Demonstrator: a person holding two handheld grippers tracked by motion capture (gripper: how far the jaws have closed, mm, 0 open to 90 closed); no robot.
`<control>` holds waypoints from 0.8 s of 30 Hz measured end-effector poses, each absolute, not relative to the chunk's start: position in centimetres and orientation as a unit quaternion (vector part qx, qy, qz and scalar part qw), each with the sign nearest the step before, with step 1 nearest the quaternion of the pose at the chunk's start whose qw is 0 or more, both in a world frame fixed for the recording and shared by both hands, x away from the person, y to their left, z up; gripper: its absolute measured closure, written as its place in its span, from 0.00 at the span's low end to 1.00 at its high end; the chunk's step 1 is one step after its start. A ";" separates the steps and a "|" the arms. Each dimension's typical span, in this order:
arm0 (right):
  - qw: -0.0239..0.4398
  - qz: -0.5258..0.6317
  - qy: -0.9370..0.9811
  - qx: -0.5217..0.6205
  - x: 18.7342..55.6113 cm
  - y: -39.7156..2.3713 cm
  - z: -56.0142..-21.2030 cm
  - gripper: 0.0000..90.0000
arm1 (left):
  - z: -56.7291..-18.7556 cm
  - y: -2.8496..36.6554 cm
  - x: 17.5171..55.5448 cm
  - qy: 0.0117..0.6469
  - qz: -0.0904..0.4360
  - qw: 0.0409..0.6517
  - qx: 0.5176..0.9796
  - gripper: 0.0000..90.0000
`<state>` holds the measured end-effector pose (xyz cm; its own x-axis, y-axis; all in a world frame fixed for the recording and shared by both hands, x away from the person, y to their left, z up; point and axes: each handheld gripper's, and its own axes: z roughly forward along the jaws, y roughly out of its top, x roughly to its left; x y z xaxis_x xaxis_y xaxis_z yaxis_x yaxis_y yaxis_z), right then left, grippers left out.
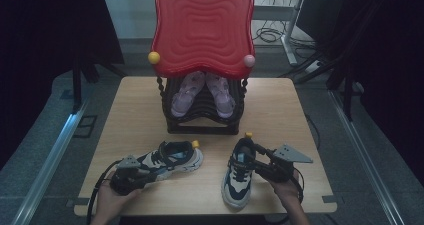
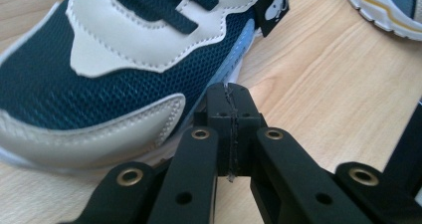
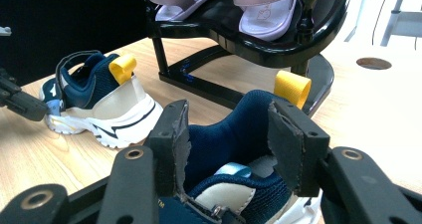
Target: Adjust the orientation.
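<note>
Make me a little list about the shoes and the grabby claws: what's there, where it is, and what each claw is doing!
surface: light wooden table
rack: black shoe rack with a red wavy plastic top
on rack: pair of pale purple sandals
left sneaker: navy, white and beige sneaker with yellow heel loop, lying on the table
right sneaker: matching navy sneaker, toe toward the person
left gripper: jaws shut, empty, beside the left sneaker's toe
right gripper: jaws around the right sneaker's collar; whether the pads press on it cannot be told
</note>
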<state>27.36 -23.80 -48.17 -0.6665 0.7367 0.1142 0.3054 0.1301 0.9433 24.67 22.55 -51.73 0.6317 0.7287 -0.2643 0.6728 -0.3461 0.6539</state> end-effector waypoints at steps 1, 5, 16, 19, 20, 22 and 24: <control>0.196 0.553 0.726 0.358 27.4 -23.8 -48.2 0.57 | -51.8 22.7 24.8 0.429 0.037 0.380 0.819 0.99; 0.195 0.553 0.727 0.359 27.4 -23.7 -48.2 0.57 | -51.9 23.2 25.4 0.433 0.036 0.376 0.818 0.99; 0.193 0.550 0.728 0.359 27.5 -23.5 -48.4 0.57 | -52.4 24.9 27.4 0.452 0.042 0.369 0.811 0.99; 0.192 0.549 0.731 0.358 27.5 -23.3 -48.5 0.57 | -52.5 25.3 27.8 0.459 0.046 0.370 0.807 0.99; 0.191 0.549 0.731 0.358 27.5 -23.3 -48.5 0.57 | -52.5 25.4 27.9 0.461 0.046 0.369 0.805 0.99; 0.190 0.549 0.731 0.358 27.5 -23.2 -48.5 0.57 | -52.6 25.6 28.3 0.466 0.046 0.369 0.803 0.99; 0.191 0.549 0.731 0.358 27.5 -23.2 -48.5 0.57 | -52.8 25.7 28.6 0.469 0.047 0.370 0.801 0.99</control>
<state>27.47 -23.23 -48.50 -0.6713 0.7324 0.1139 0.3127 0.1405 0.9394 28.57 25.71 -52.76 0.5567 0.7848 -0.2723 0.7159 -0.2869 0.6365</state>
